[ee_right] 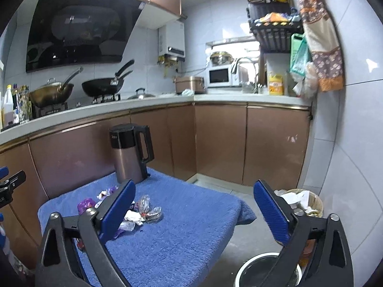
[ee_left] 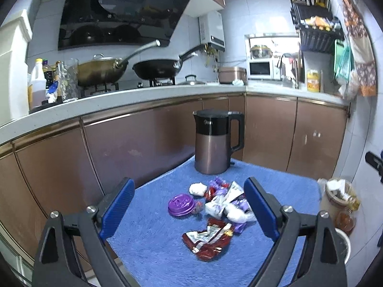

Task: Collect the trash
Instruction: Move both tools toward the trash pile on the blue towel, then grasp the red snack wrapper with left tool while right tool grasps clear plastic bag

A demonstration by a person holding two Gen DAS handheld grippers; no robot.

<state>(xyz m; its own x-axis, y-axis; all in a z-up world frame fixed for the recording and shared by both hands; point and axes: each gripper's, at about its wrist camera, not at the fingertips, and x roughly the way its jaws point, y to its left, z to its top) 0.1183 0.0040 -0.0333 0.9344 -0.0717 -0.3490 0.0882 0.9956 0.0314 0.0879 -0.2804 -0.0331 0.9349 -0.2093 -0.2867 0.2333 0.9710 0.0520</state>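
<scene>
Between my left tongs (ee_left: 189,211) lie crinkled glossy foil wrappers (ee_left: 208,239), a shiny purple plastic lid (ee_left: 181,204) and matt white crumpled tissue (ee_left: 197,188), all on a rough, fluffy blue towel (ee_left: 153,246). Beyond them, the kettle (ee_left: 213,141) looks like brushed metal under smooth black plastic. My tongs' blue pads (ee_right: 118,211) are ribbed and matt.

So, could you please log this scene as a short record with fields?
setting: kitchen, small table under a blue towel
trash: wrappers pile, red wrapper, purple lid, white wad
other item: kettle upright at the towel's far end
bin: wastebasket on the floor right of the table, already holding paper
left tool: open, empty, facing the pile
right tool: open, empty, above the towel's right edge
</scene>
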